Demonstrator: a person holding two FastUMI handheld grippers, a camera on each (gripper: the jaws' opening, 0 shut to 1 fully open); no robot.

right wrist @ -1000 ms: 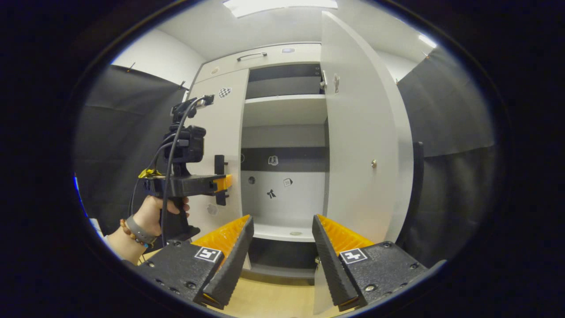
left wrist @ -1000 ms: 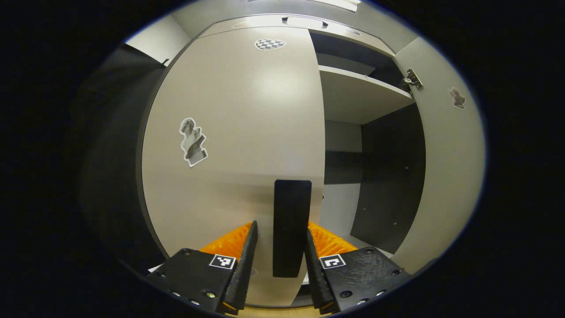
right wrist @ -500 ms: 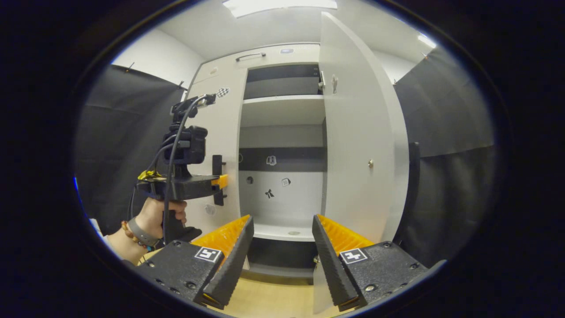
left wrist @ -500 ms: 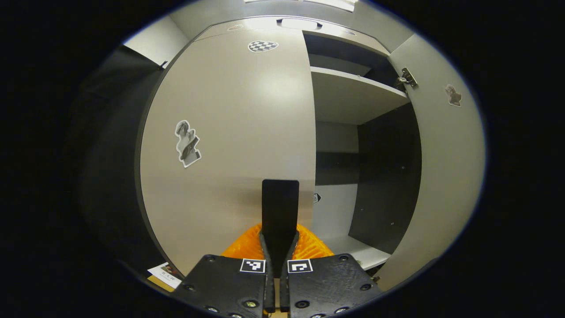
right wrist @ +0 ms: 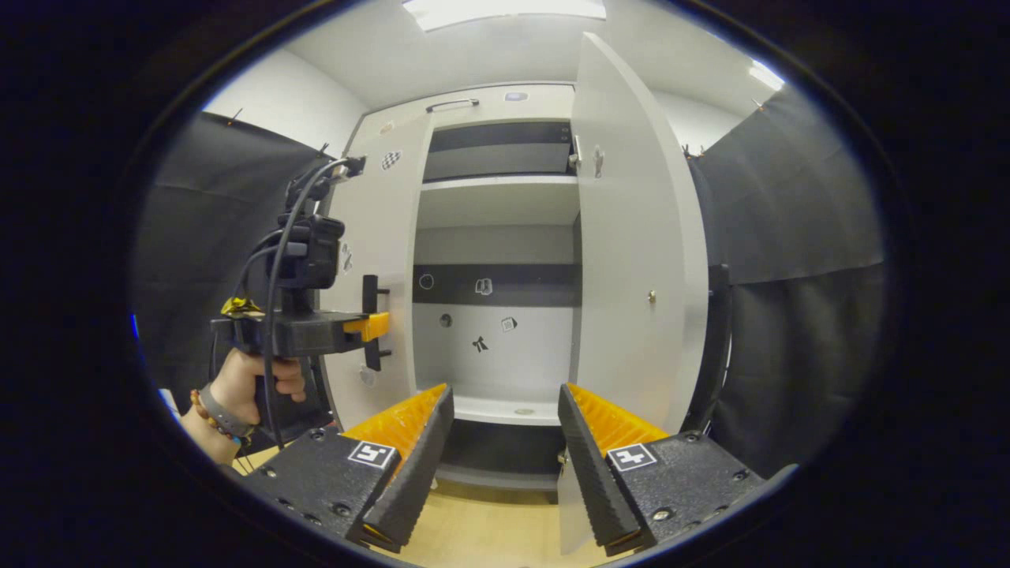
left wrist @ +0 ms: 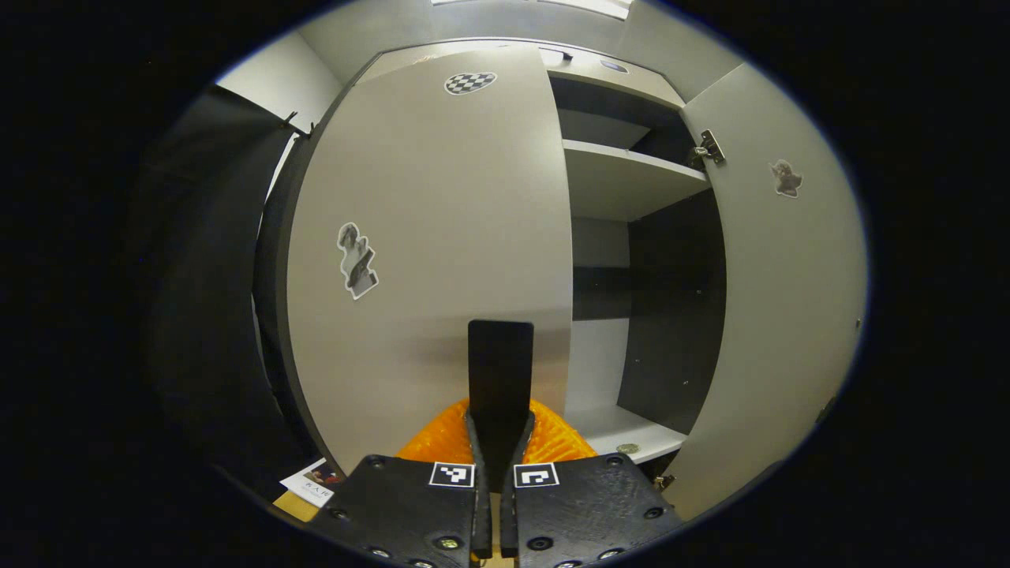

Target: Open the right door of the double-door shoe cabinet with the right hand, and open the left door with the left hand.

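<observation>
In the left gripper view the left door (left wrist: 442, 237) of the pale shoe cabinet stands slightly ajar. My left gripper (left wrist: 500, 418) is shut on its upright black handle (left wrist: 500, 363). The right door (left wrist: 777, 300) is swung wide open at the right. In the right gripper view a hand (right wrist: 237, 386) holds the left gripper (right wrist: 371, 323) against the left door's handle (right wrist: 369, 322). The right door (right wrist: 631, 260) stands open edge-on, its handle (right wrist: 716, 331) behind it. My right gripper (right wrist: 505, 426) hangs open in front of the cabinet opening with nothing between its fingers.
Inside the cabinet are a pale shelf (right wrist: 497, 189), a dark band with small stickers (right wrist: 485, 285) and a bottom board (right wrist: 505, 410). Black cloth walls (right wrist: 789, 260) flank both sides. The wooden floor (right wrist: 481, 536) lies below; a printed card (left wrist: 312, 483) rests by the left door's foot.
My left gripper closed on the left door's handle, and the door has since swung out a little from the cabinet. The right gripper stayed open and barely moved.
</observation>
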